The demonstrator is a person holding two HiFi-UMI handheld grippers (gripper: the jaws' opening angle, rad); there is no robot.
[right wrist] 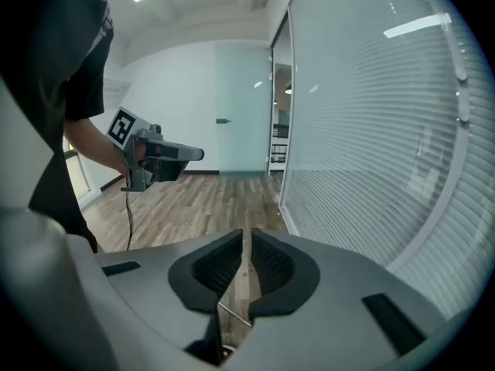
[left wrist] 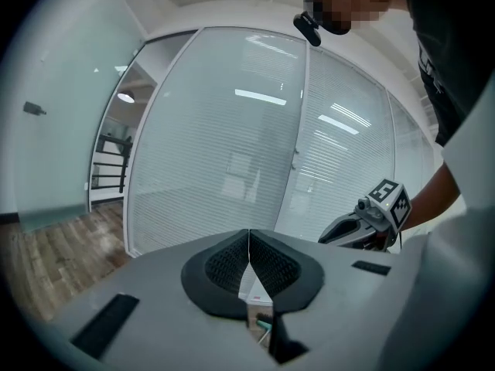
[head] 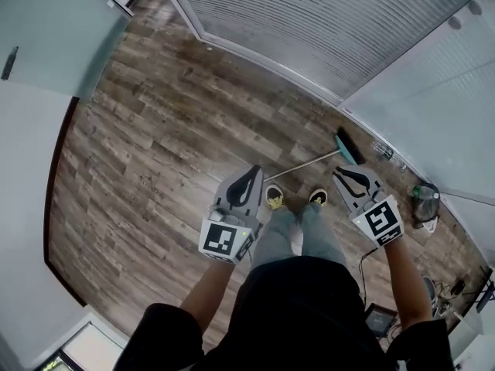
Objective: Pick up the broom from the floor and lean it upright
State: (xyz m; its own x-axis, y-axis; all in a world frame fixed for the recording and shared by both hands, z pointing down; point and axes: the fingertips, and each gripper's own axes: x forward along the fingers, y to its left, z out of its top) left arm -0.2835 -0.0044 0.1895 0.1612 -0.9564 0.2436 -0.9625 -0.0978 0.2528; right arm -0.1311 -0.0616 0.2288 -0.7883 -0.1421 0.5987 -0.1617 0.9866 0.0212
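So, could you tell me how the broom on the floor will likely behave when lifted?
The broom probably feels light: its handle is a thin pole. It looks straight, so likely stiff rather than floppy. The brush head sits at one end, so gripped mid-handle it may tip that way.

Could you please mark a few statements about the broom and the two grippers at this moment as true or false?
1. The broom lies flat on the wood floor. True.
2. The left gripper is shut on the broom. False: its jaws are together with nothing between them.
3. The broom's teal head is at the end nearer the glass wall. True.
4. The right gripper has its jaws wide apart. False: they are together and empty.
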